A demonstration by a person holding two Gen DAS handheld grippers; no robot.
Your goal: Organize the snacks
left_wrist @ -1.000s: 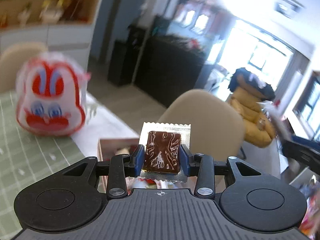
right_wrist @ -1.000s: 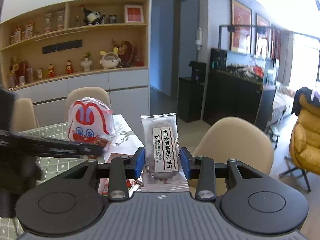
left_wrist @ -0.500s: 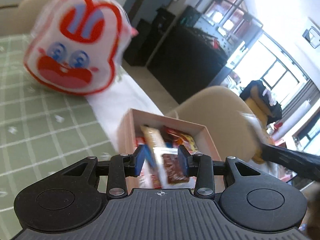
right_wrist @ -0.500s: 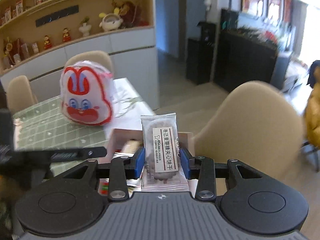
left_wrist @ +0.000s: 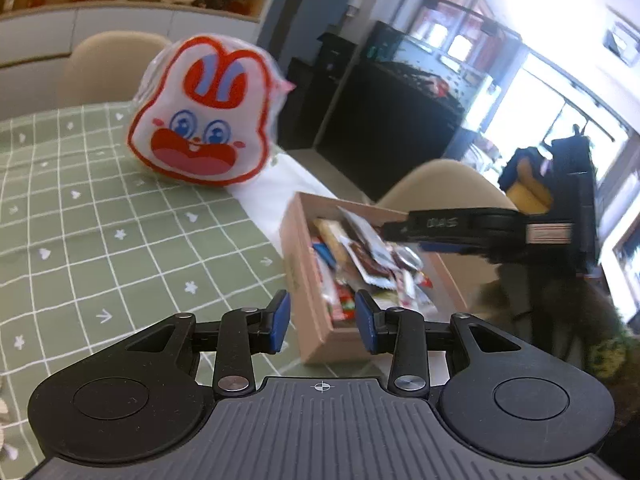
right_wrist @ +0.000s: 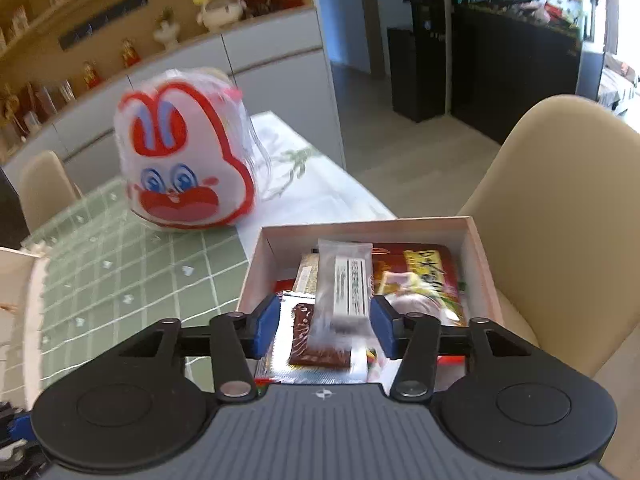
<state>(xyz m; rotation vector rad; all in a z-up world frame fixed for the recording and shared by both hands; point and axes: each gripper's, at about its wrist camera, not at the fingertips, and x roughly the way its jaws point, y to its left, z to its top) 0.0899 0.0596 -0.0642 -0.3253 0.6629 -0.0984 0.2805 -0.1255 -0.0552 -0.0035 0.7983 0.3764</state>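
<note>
One cardboard box (right_wrist: 476, 236), square w/ thin walls, sits on the worktop (left_wrist: 100, 240), full of shiny crinkly snack packs. Behind the box: one puffy plastic bunny bag (left_wrist: 204, 116). The green cloth has white grid lines.

Right gripper (right_wrist: 324, 328): jaws just opened, spread, w/ a clear biscuit pack (right_wrist: 346, 284) loose between them, over the box.

Left gripper (left_wrist: 322, 322): jaws have been closing, nothing between them, at the box's near corner.

Only the right view shows the brown choc pack (right_wrist: 316, 336) flat inside. Only the left view shows the other gripper from the side.
</note>
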